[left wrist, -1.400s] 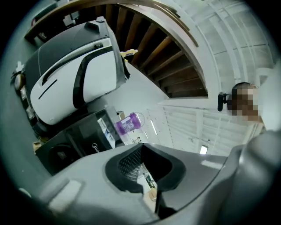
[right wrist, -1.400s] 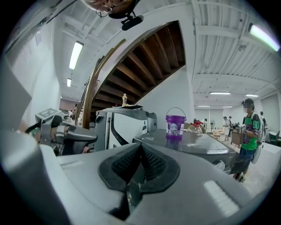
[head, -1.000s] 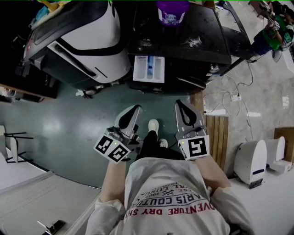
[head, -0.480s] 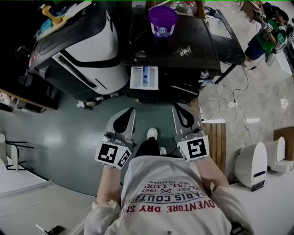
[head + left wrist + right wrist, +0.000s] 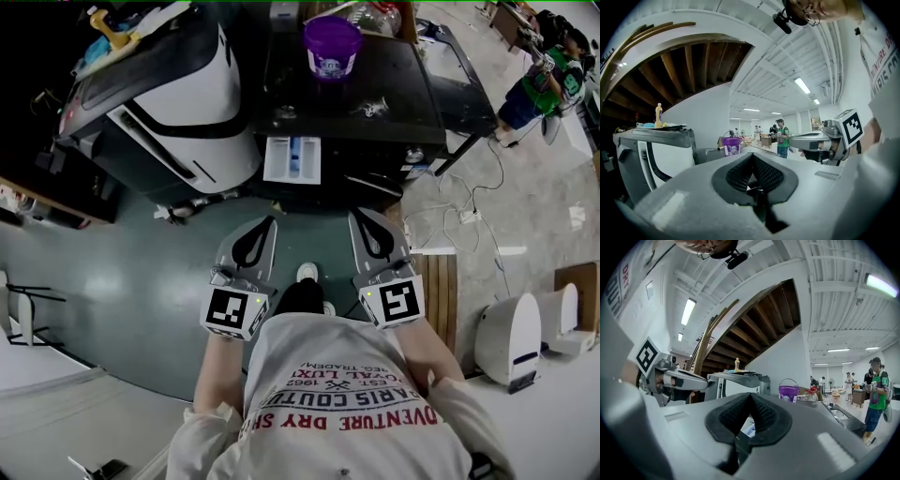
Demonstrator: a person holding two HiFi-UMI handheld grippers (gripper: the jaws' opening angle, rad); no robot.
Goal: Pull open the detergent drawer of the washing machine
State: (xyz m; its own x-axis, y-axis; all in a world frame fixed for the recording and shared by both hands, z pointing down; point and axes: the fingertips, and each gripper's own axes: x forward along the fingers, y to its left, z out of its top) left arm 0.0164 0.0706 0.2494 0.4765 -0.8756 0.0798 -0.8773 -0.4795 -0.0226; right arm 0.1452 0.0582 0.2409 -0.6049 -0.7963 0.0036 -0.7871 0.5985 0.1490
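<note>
Although the detergent drawer (image 5: 292, 159) already stands pulled out from the front of the washing machine (image 5: 375, 89), at its left side, the left tongs (image 5: 266, 223) and the right tongs (image 5: 359, 216) hang near the person, well apart from it; both are closed and empty; a further pull could, I think, drag the drawer off its rails.

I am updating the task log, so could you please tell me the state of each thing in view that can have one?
detergent drawer: pulled out, open, compartments showing.
left gripper: shut, empty, clear of the drawer.
right gripper: shut, empty, clear of the drawer.
purple bucket: upright on top of the washing machine.
</note>
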